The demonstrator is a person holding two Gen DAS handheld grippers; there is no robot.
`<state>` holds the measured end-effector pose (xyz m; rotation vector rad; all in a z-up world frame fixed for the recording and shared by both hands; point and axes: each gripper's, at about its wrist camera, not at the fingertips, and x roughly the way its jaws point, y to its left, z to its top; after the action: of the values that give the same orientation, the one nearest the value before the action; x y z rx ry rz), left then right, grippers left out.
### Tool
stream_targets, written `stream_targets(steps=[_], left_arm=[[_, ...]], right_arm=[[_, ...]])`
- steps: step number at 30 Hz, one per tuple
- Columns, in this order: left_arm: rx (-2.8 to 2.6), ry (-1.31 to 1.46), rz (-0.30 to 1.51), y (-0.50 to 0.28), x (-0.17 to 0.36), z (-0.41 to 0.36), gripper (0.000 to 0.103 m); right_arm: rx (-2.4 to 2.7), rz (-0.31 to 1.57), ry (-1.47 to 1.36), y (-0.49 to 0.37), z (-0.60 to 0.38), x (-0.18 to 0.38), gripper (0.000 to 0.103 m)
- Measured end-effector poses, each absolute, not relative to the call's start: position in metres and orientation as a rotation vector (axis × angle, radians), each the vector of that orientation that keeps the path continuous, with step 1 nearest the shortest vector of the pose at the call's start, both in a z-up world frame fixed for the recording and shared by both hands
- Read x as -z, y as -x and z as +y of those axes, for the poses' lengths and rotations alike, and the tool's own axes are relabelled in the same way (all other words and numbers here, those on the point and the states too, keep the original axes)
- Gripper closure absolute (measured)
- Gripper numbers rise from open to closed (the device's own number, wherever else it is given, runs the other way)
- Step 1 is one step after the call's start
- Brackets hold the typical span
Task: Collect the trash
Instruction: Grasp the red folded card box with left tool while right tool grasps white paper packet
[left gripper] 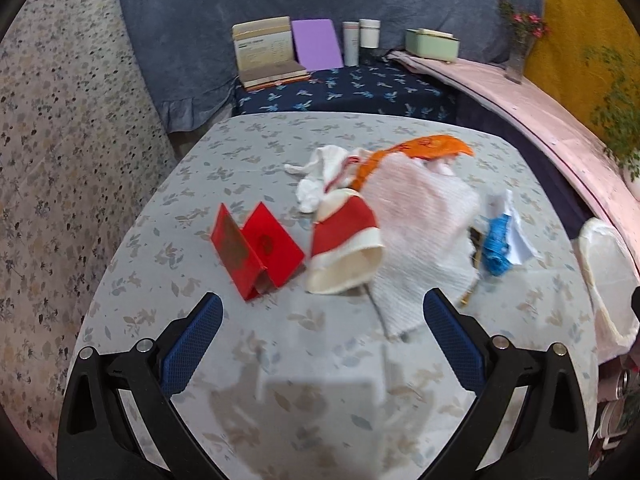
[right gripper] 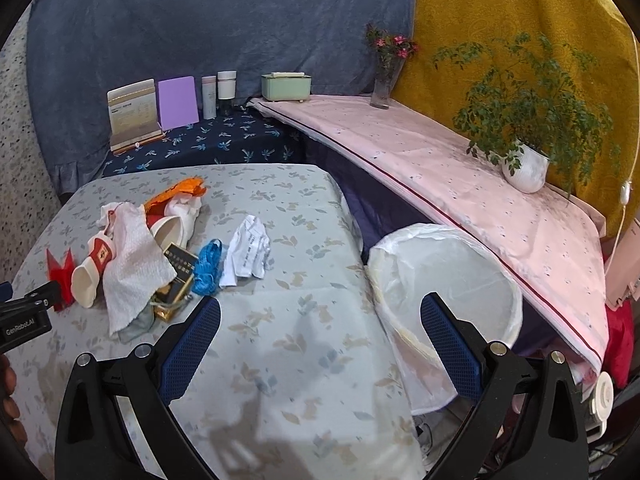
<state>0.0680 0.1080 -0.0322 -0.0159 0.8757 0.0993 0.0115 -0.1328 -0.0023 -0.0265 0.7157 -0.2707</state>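
Right wrist view: my open right gripper [right gripper: 320, 320] over the table's near right edge, empty.

My jaws stand wide apart, holding nothing; left pad over the floral tablecloth [right gripper: 280, 340], right pad over the lined trash bin [right gripper: 448, 280] just off the table's right edge. Trash cluster toward the left edge: red folded card [right gripper: 60, 272], paper cup [right gripper: 90, 276] on its side, white paper towel [right gripper: 132, 264] draped over a dark box [right gripper: 180, 264], second cup [right gripper: 170, 232], orange wrapper [right gripper: 176, 192] farther back. Blue crumpled piece [right gripper: 207, 268] just beside a crumpled printed paper [right gripper: 248, 252], mid-table. My left gripper [right gripper: 24, 312] shows at the left edge; its fingertips are out of frame. Potted plant [right gripper: 528, 168] on the pink-covered ledge [right gripper: 440, 168] beyond the bin.
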Motion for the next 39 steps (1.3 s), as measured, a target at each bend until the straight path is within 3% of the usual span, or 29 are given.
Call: stream_targets(steps=[15,21,30,34,39], left_arm=[[-0.235,0.088,0.963,-0.143,0.076,0.179,0.008],[-0.21,0.105,0.999,-0.155,0.092,0.185,0.019],[-0.172,0.133,1.044,-0.16,0.11,0.186,0.046],[-0.153,0.148,1.052,-0.158,0.113,0.186,0.07],[-0.117,0.165,1.06,-0.153,0.113,0.183,0.092]], right_arm=[[0.218,0.759,0.018,-0.127,-0.101,0.042,0.009],[0.225,0.8,0.027,-0.167,-0.096,0.063,0.016],[0.234,0.893,0.019,-0.191,-0.095,0.101,0.032],[0.242,0.909,0.012,-0.189,-0.1,0.11,0.035],[0.233,0.945,-0.041,-0.187,-0.112,0.124,0.041]])
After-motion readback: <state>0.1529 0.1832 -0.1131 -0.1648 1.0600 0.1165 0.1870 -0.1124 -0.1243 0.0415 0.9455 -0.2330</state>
